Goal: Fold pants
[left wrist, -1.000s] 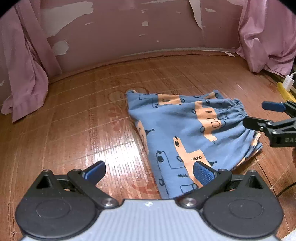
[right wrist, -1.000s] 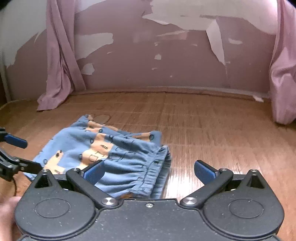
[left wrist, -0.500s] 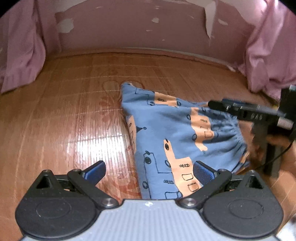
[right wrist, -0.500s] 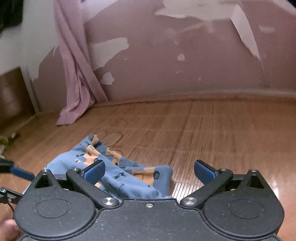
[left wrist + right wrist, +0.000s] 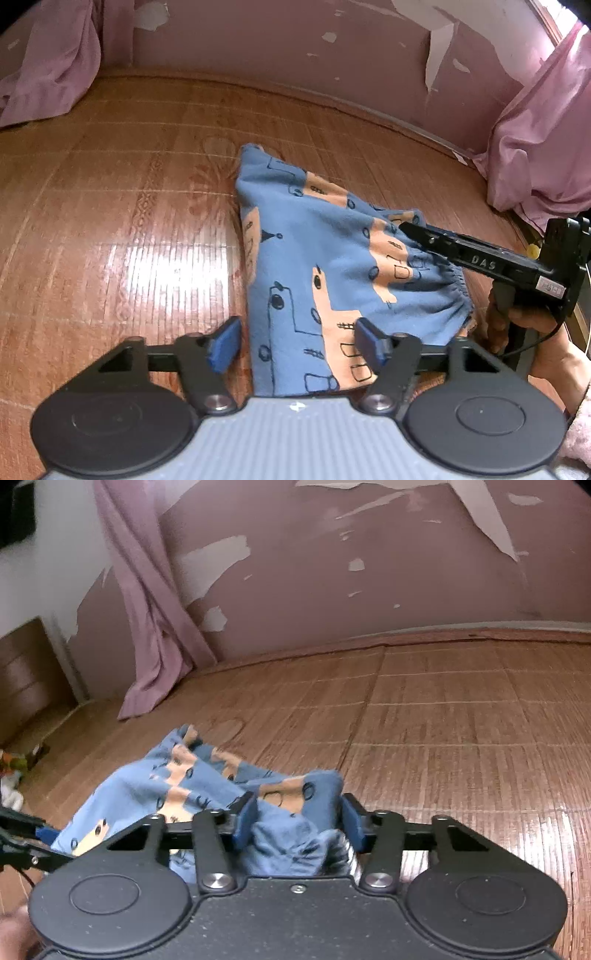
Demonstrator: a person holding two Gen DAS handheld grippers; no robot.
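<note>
Pants [image 5: 325, 266] lie on the woven mat floor [image 5: 110, 206], folded into a rough triangle: narrow hem end toward the wall, elastic waistband end toward the right side of the left wrist view. Blue fabric with orange blocks and black line drawings.

Left tongs [image 5: 297, 343]: low and roughly level, pointing across the pants toward the wall. Blue pads [image 5: 223, 345] apart, with the near edge of the pants lying between them. The right pad sits over the fabric, the left pad is over bare mat just beside the pants' edge. Nothing clamped; can't tell whether the pads touch the cloth.

Right tongs [image 5: 297, 825]: at the waistband corner, angled low along the floor. Pads partly closed around a bunched, raised lump of waistband fabric [image 5: 291, 834]. Cloth fills the gap and touches both pads, so it reads as a grip on the pants. In the left wrist view the same tool comes in from the right, its black finger [image 5: 461, 254] lying over the gathered waistband, tip on the fabric.

Person's hand [image 5: 517, 321] wraps the right tool's handle from below, near the floor just past the waistband, with a pale pink sleeve [image 5: 580, 435] at the frame edge.

Surroundings: pink wall with peeling paint [image 5: 369, 572], pink curtains [image 5: 543, 147] bunched at both corners. Left tool's tip [image 5: 22, 834] shows at the far left of the right wrist view, just beside the pants' far end.
</note>
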